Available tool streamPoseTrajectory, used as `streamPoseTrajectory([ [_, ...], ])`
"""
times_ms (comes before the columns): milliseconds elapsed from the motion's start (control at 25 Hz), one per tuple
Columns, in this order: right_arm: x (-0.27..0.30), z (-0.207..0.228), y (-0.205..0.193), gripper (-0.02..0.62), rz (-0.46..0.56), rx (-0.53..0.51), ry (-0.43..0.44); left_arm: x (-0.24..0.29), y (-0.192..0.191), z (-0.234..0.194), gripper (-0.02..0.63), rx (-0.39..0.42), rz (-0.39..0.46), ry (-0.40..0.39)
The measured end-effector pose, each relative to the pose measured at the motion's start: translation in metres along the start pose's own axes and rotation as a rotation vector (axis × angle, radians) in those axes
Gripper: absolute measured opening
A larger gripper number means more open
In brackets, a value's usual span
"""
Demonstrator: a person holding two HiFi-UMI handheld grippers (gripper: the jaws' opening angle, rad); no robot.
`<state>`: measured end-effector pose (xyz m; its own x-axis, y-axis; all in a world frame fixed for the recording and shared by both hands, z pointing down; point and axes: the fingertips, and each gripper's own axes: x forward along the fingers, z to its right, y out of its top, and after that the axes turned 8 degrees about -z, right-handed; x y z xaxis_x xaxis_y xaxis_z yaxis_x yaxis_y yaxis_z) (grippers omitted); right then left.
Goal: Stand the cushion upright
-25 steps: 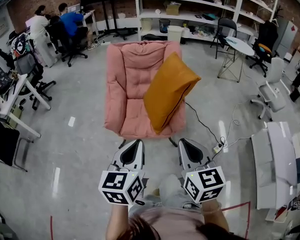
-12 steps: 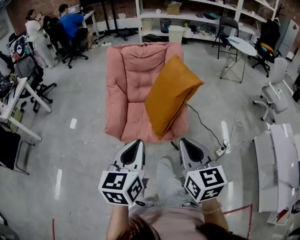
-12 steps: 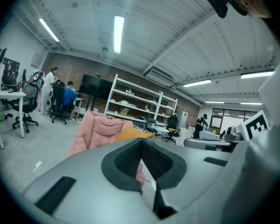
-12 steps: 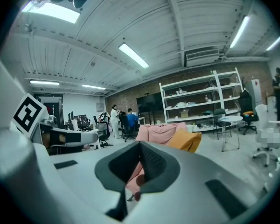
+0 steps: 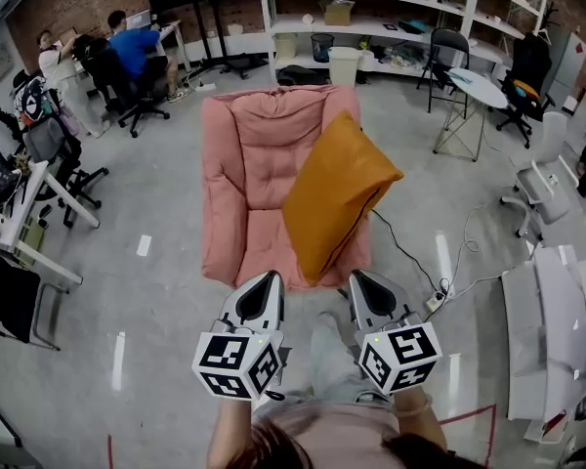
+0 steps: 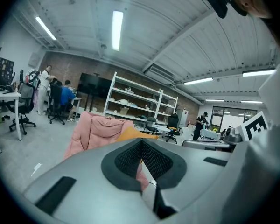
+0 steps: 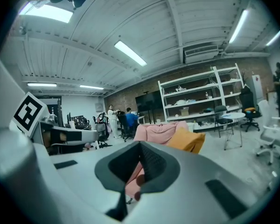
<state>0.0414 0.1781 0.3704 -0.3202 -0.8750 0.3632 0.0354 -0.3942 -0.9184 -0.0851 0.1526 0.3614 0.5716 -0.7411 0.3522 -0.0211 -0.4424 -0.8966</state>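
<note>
Cushion (image 5: 334, 193) on pink armchair (image 5: 244, 179), grey concrete floor (image 5: 156, 291).

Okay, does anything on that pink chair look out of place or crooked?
Yes. The orange cushion leans diagonally across the pink armchair, slumped over one armrest with a corner pointing up, rather than standing upright against the backrest.

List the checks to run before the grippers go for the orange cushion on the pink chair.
1. Sight of the cushion on the pink chair: ok.
2. Is the cushion upright: not ok, it leans tilted.
3. Jaws of the left gripper parted for a grasp: not ok, together and empty.
4. Jaws of the right gripper parted: not ok, together and empty.
5. Both within touch of the cushion: not ok, both are short of it.
</note>
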Motion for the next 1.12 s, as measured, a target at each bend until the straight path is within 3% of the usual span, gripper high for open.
streamPoseTrajectory([
  [1120, 0.105, 0.113, 0.026, 0.018, -0.044, 0.139, -0.033, 0.149, 0.055, -0.024, -0.008, 0.022, -0.053, -0.08],
])
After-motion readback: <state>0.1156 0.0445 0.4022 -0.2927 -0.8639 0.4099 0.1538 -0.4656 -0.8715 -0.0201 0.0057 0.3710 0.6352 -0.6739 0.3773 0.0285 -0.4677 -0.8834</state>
